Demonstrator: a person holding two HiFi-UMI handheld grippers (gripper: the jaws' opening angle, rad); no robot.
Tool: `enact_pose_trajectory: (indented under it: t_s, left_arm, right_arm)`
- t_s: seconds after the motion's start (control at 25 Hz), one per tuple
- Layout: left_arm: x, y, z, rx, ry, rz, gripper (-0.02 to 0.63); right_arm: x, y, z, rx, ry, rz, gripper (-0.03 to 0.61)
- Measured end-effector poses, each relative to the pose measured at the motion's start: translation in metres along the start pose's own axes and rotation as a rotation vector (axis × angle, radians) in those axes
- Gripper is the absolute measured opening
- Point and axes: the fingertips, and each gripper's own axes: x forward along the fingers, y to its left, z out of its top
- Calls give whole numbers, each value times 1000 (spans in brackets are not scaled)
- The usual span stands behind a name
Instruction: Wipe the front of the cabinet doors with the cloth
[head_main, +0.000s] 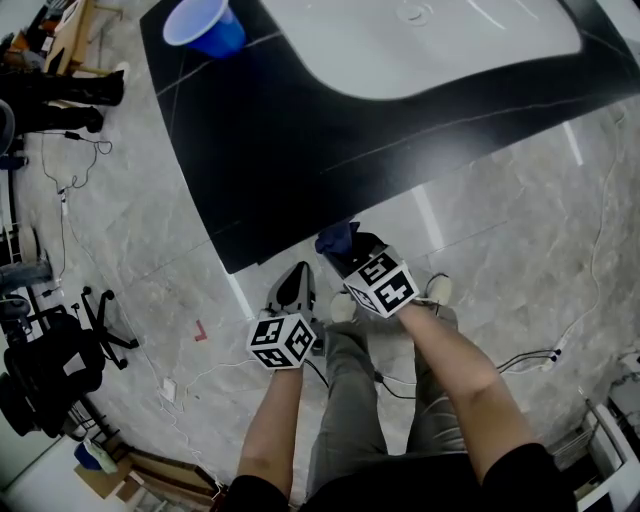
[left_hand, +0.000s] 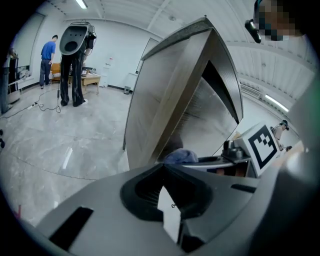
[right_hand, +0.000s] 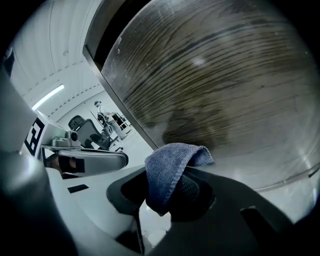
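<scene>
Right gripper (right_hand: 167, 197): jaws clamped on the blue cloth (right_hand: 170, 167). The cloth folds over the jaw tips and sticks out toward the cabinet door (right_hand: 215, 75). The door's wood-grain front fills the right gripper view. The cloth is right at the door, but I can't tell whether it touches or sits just off.

Head view: the right gripper (head_main: 352, 248) and cloth (head_main: 336, 238) sit at the front edge of the black counter (head_main: 260, 130) that tops the cabinet, near its left corner.

Left gripper (left_hand: 163, 170): jaws closed tip to tip, nothing between them. It points at the cabinet (left_hand: 170, 100) near that same corner and is clear of the surface. In the head view the left gripper (head_main: 296, 285) is just left of the right one, a bit farther out from the cabinet, over the grey floor (head_main: 140, 250). The two grippers are close but not touching.

On the cabinet top:
- A white sink (head_main: 420, 40) is set into the counter.
- A blue cup (head_main: 205, 25) stands at the far left corner.

Left of the cabinet and well apart from it:
- A black chair (head_main: 50, 360) stands on the floor.
- A cable (head_main: 62, 170) lies loose on the floor.
- A person in a blue top (left_hand: 48, 52) stands by the far wall.
</scene>
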Motion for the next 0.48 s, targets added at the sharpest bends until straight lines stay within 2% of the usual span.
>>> enact_pose_trajectory:
  t_s: [0.2, 0.48]
  left_arm:
    - [14, -18, -3, 10, 15, -13, 8]
    - [45, -66, -5, 36, 43, -76, 8]
  right_arm:
    - [-10, -20, 5, 14, -9, -8, 114]
    - [-47, -70, 10, 4, -28, -63, 114]
